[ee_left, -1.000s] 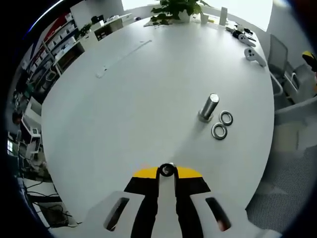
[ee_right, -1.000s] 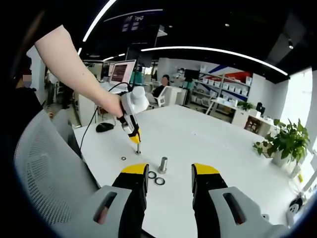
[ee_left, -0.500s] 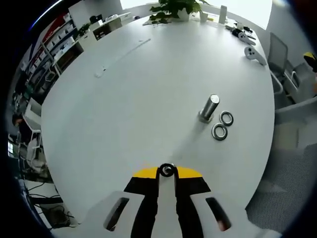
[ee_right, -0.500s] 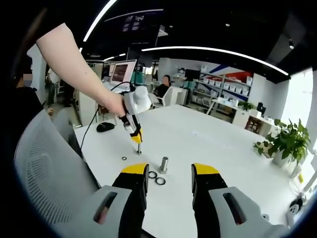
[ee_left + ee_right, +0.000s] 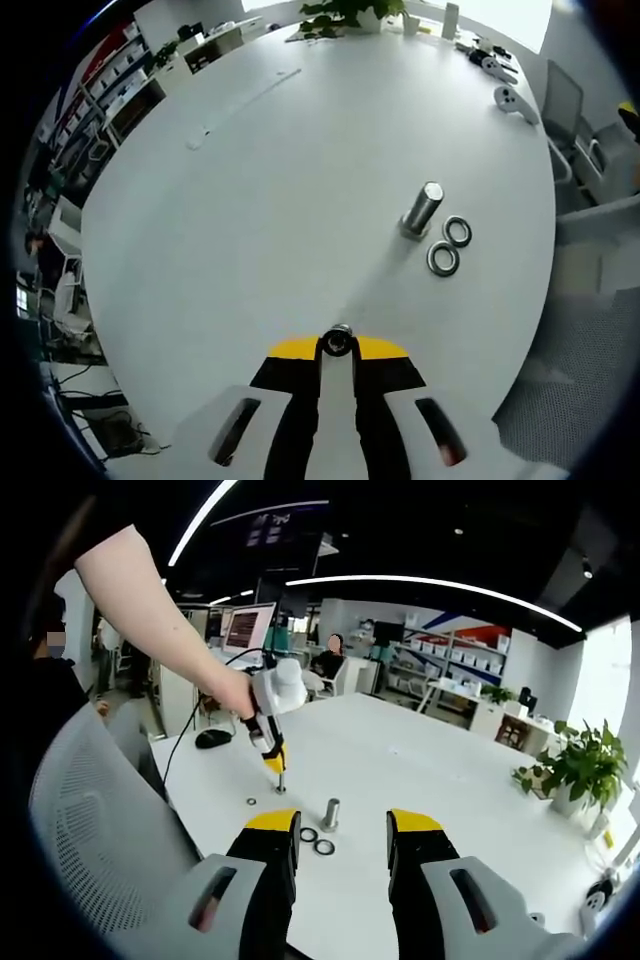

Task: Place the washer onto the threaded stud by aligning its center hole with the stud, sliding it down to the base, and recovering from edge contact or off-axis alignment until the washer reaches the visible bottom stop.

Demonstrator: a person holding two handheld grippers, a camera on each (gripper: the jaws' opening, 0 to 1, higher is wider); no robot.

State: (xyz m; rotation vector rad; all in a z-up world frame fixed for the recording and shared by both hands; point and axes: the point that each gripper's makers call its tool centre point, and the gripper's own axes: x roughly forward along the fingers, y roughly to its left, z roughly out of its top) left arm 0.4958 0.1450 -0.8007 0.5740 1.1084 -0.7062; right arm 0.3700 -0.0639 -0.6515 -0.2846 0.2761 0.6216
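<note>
Matte white tabletop [image 5: 250,200], smooth and broad, rounded at its edge, bearing a short steel threaded stud [image 5: 421,208] upright on a wider base, cylindrical with a flat bright top. Just beside that base, two flat metal rings [image 5: 450,245], dark-centred and shiny-rimmed, lying close together on the surface. Left gripper [image 5: 338,342] in yellow, black and white plastic, jaws pressed together and clenched on a small bright washer [image 5: 338,341] held at the very tips, well apart from the stud and above the table. From the right gripper view, the same left gripper [image 5: 277,776] seen hanging tip-down in a hand [image 5: 228,693] over the table, with one more small ring [image 5: 250,801] lying near below it and the stud [image 5: 329,813] off to the side with its pair of rings [image 5: 316,840]. Right gripper [image 5: 342,838] released, yellow-capped jaws standing wide apart, nothing between them. Grey mesh chair back [image 5: 100,830] at the near side; leafy green potted plant [image 5: 575,770] at the table's far end. Against half a second before: stud and rings sit slightly higher in the left gripper view, washer still pinched; in the right gripper view the left gripper appears a touch further left.
</note>
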